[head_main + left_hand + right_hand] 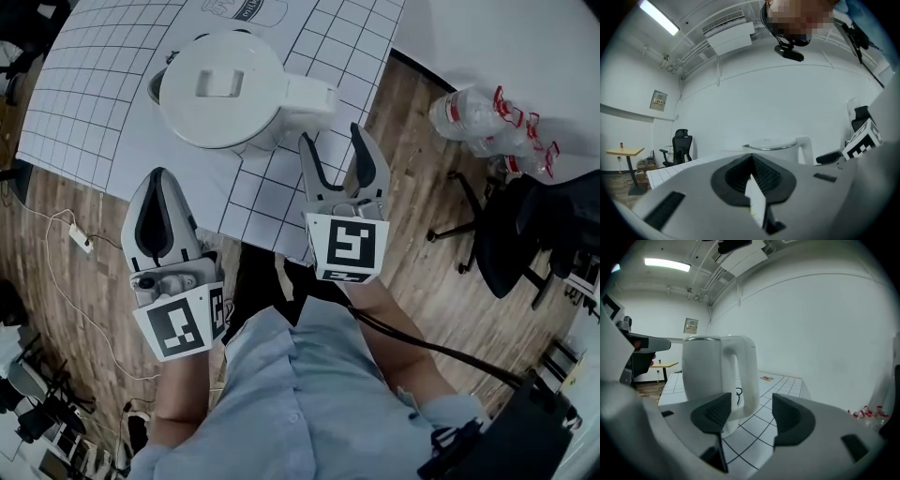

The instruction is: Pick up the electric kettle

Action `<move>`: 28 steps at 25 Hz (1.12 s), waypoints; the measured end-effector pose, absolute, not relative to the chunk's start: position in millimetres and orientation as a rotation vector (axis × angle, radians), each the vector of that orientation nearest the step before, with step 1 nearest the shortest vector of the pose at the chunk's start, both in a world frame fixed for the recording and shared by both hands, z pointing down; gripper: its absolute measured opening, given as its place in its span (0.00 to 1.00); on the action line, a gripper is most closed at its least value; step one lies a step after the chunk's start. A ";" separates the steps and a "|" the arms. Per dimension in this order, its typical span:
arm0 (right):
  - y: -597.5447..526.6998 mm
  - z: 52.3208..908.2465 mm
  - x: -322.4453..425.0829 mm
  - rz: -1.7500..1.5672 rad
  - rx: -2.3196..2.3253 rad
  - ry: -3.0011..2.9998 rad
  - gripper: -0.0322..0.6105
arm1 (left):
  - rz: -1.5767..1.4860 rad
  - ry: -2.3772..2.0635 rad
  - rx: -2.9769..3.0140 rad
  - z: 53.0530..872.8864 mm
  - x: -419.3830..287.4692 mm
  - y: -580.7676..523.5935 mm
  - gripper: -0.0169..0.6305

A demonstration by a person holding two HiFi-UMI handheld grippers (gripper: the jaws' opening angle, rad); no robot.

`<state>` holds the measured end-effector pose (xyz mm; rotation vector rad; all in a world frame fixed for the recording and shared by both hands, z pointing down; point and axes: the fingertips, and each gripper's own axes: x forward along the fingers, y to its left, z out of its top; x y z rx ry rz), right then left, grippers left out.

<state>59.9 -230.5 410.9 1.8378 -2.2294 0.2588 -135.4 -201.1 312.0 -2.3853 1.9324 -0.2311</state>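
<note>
A white electric kettle stands on a white gridded table sheet, its handle pointing right. My right gripper is open just in front of the handle, not touching it. In the right gripper view the kettle and its handle stand close ahead, with nothing between the spread jaws. My left gripper is shut and empty, at the table's near edge, below and left of the kettle. In the left gripper view the kettle's lid shows beyond the shut jaws.
Plastic bottles lie on a white surface at the upper right. A black office chair stands on the wooden floor to the right. A white power strip with its cable lies on the floor to the left.
</note>
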 end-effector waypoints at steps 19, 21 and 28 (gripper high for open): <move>-314.9 428.5 66.2 0.241 1.929 -2.099 0.31 | -0.269 2.018 -2.370 318.7 -180.3 -272.6 0.03; -315.8 425.9 61.3 0.222 1.932 -2.112 0.11 | -0.258 2.014 -2.370 316.8 -181.5 -276.7 0.03; -314.6 428.2 59.2 0.228 1.961 -2.104 0.07 | -0.216 1.990 -2.377 306.7 -180.1 -279.2 0.03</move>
